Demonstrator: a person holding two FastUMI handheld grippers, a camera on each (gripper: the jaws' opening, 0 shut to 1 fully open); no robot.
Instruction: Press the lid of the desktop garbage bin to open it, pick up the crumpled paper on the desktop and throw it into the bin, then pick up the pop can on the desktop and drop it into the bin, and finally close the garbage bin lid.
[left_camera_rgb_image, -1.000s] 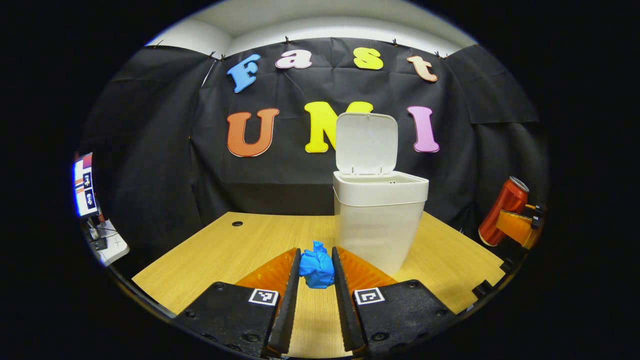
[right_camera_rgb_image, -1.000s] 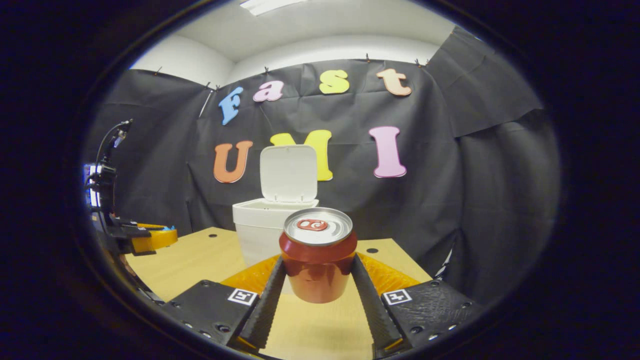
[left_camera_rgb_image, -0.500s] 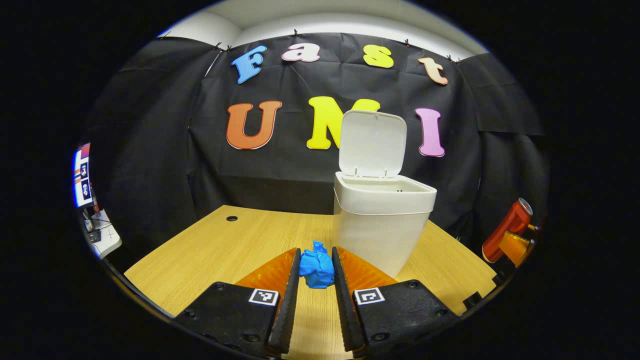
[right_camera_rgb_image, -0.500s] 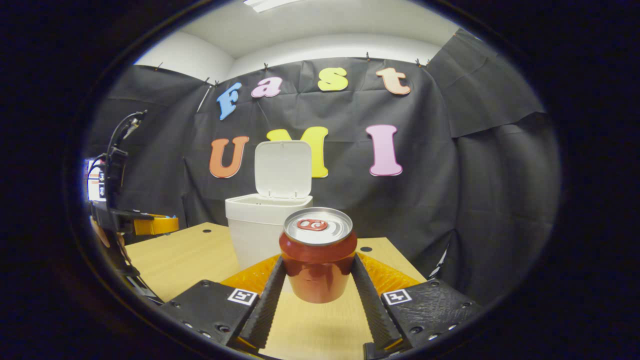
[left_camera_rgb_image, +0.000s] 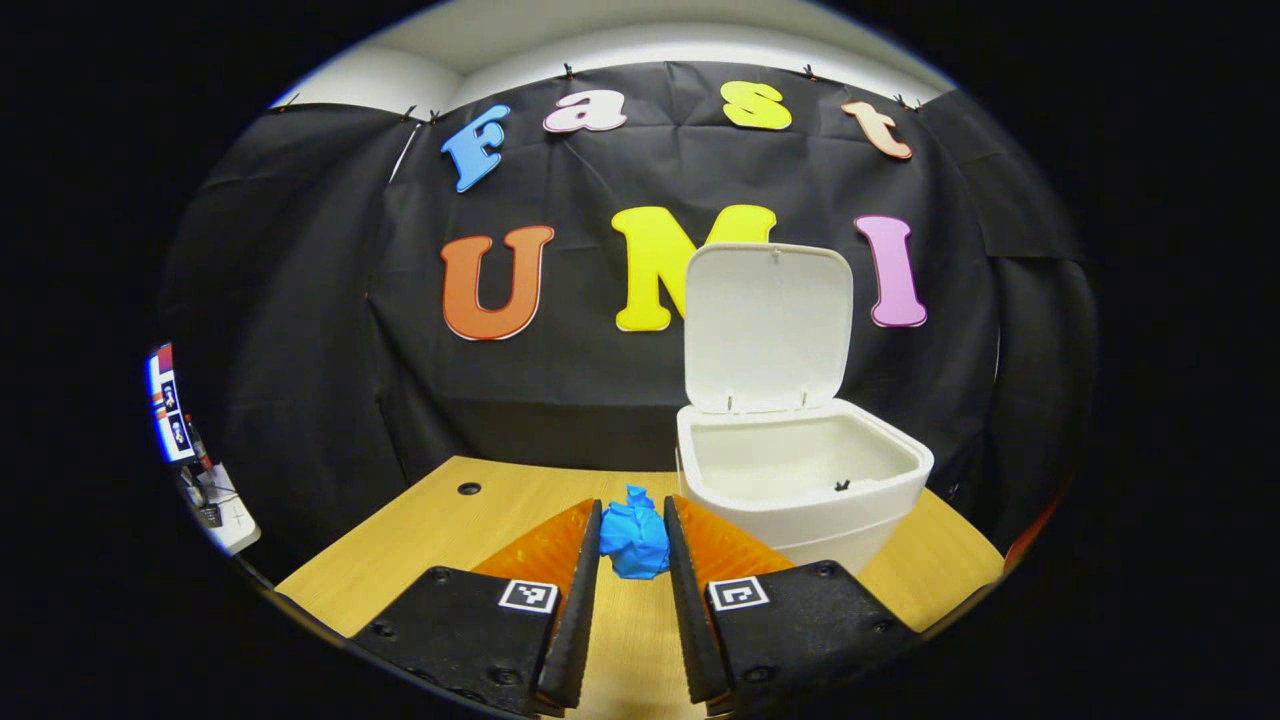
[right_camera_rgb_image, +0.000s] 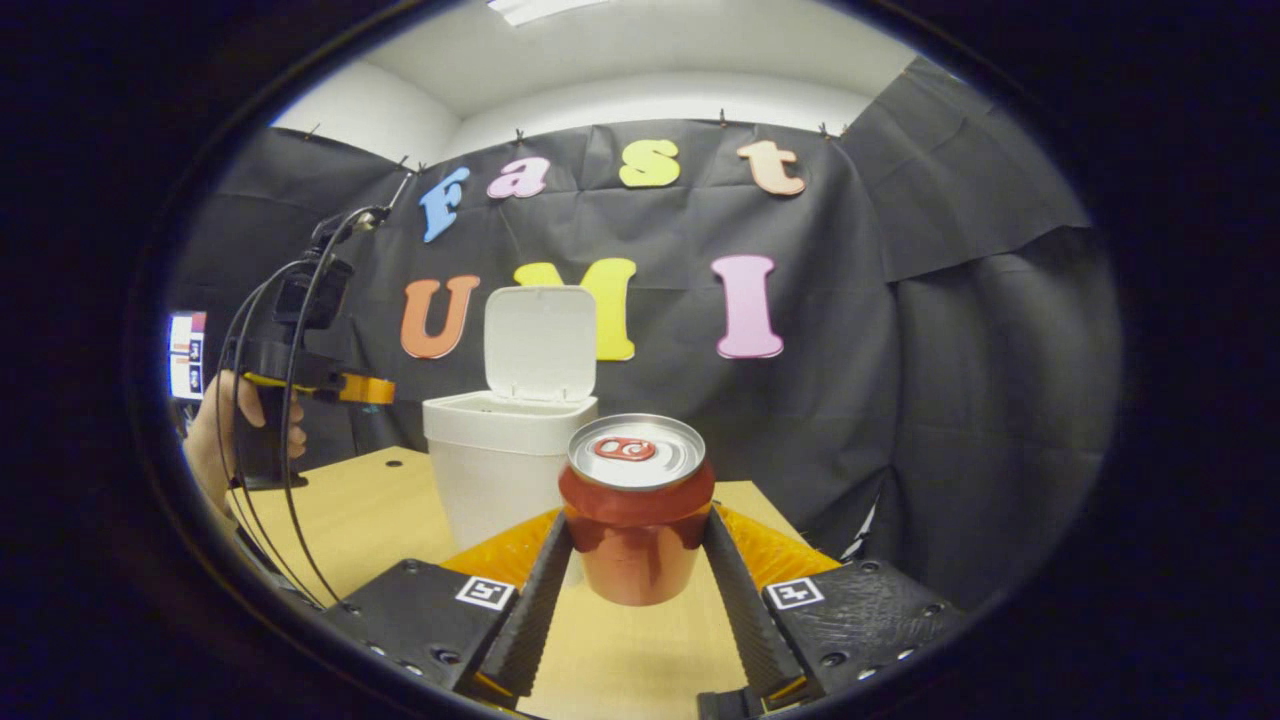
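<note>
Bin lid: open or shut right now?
Open. The lid stands upright at the back of the bin; the left gripper view looks into the bare interior.

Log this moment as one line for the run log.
bin lid: open | left gripper: shut on blue crumpled paper, raised near bin | right gripper: shut on red pop can | nothing visible in bin
</note>
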